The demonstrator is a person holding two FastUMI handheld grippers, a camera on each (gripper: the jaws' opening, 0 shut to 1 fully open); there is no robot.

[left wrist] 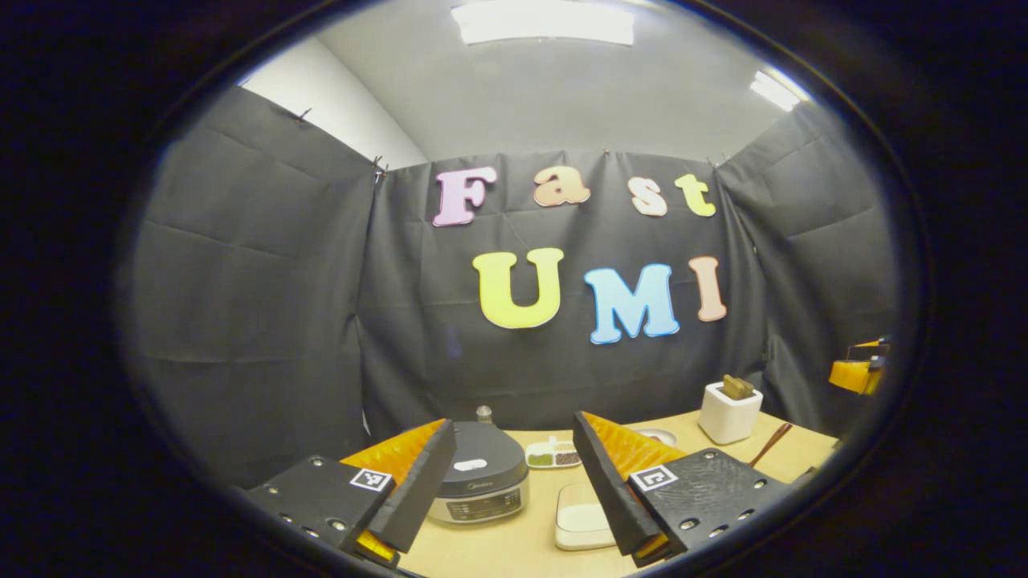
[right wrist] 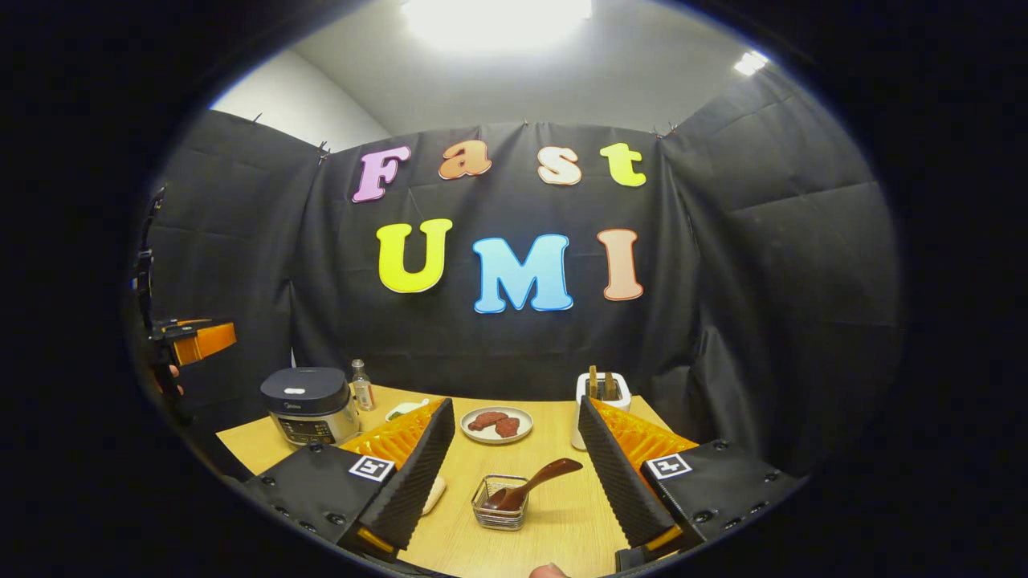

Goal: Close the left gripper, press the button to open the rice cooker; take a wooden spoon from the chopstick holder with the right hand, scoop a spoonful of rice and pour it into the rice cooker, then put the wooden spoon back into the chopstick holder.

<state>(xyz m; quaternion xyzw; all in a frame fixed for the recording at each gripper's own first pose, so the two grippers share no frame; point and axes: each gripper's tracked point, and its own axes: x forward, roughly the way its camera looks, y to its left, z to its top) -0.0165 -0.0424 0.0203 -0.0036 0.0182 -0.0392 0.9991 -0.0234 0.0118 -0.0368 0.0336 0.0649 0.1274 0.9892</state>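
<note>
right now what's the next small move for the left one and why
Probably shut the left hand-held gripper. Its fingers stand wide apart, and the grey round-lidded rice cooker between them has its lid down, so the white lid button is yet to be pressed, which a shut tip would do more easily.

Black cloth [left wrist: 265, 321] hangs on three sides of the booth, creased and pinned along its top edge. Above the cloth at the upper left of both views, a plain white wall [left wrist: 321, 104] is exposed. The ceiling [right wrist: 562, 80] is pale grey. Ceiling lights [left wrist: 542, 22] are lit: one panel at top centre and a smaller one at the upper right. A light wooden table [right wrist: 562, 514] occupies the bottom centre, its surface matte with a faint grain.
</note>
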